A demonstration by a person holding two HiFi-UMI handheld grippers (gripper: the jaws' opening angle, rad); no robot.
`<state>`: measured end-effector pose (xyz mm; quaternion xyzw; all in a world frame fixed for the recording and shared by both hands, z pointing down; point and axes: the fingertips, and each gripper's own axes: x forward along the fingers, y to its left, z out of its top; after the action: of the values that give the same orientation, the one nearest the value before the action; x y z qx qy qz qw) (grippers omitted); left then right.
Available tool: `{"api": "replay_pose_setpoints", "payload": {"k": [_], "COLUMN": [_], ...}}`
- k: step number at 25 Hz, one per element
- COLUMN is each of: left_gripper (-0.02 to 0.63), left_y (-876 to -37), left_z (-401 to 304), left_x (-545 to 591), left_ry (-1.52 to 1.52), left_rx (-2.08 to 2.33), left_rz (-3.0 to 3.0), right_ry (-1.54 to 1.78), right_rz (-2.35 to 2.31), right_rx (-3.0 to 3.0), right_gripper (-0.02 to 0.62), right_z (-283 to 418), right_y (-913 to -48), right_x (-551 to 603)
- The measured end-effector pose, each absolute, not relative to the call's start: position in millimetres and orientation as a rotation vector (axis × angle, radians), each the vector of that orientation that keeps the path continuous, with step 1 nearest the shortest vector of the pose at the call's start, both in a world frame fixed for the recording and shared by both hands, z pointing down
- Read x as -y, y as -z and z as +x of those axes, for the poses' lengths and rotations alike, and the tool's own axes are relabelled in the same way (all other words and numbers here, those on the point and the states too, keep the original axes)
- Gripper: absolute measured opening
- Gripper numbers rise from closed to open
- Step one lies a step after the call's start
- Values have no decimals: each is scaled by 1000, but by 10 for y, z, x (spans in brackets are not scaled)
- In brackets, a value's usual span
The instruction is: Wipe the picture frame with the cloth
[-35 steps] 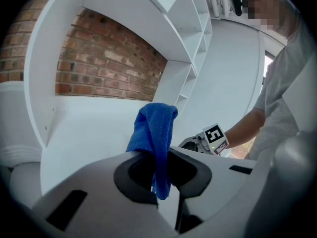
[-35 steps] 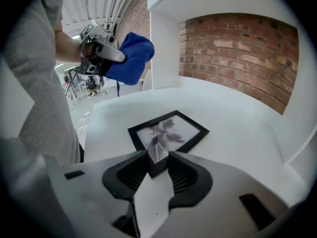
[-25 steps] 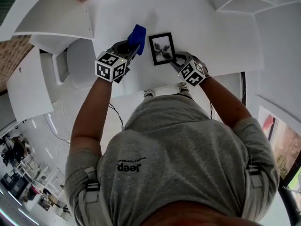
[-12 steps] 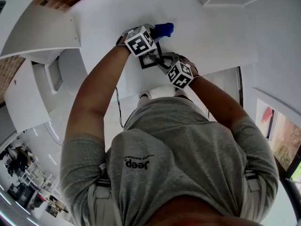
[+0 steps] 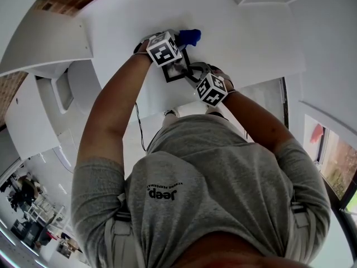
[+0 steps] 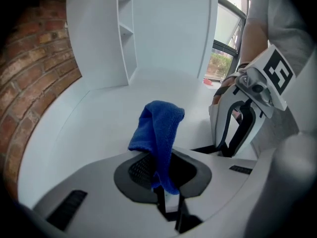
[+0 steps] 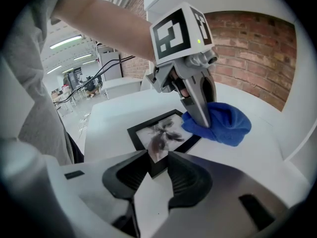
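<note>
Picture frame (image 7: 163, 135): black border, pale print with a dark floral shape. It appears to lie flat on the white table (image 7: 111, 115), at centre of the right gripper view and at upper centre of the head view.

Cloth (image 7: 225, 125): blue, bunched. It rests on the table just right of the frame in the right gripper view, its near fold touching the frame's right-hand border.

Left gripper (image 7: 204, 125): points steeply down from the upper centre of that view, jaws closed narrowly on the cloth. A fold stands up above them in its own view.

Right gripper (image 7: 157, 165): jaws partly closed on the frame's near edge, pinning it in place. It shows at right in the left gripper view.

Progress, as judged: frame secured, cloth in hand and brought to the border, so contact is made. No frame shows how much of the surface the cloth has covered. The glass, lying left of the cloth in the right gripper view, and the other three borders appear to remain.
</note>
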<state>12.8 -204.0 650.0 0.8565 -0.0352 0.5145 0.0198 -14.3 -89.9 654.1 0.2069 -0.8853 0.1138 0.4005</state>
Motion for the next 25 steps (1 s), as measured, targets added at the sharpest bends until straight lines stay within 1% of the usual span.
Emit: {"api": "replay_pose_setpoints", "payload": {"k": [7, 13, 19, 25], "left_gripper": [57, 57, 57, 57], "left_y": [-6537, -6526, -6553, -6459], "left_z": [-457, -957, -1193, -1182], "left_x": [1932, 1857, 1803, 1808], "left_ry": [-1657, -1645, -1667, -1666], "left_rx": [174, 280, 323, 330], "left_rz": [2585, 2503, 2483, 2498], "right_ry": [-289, -287, -281, -276], "right_rz": [526, 523, 520, 521], "right_rx": [2233, 2228, 2222, 2219], "right_gripper": [123, 123, 121, 121], "right_z": [-125, -122, -132, -141], "right_y": [-6544, -6546, -6530, -6527], "right_x": [897, 902, 910, 908]}}
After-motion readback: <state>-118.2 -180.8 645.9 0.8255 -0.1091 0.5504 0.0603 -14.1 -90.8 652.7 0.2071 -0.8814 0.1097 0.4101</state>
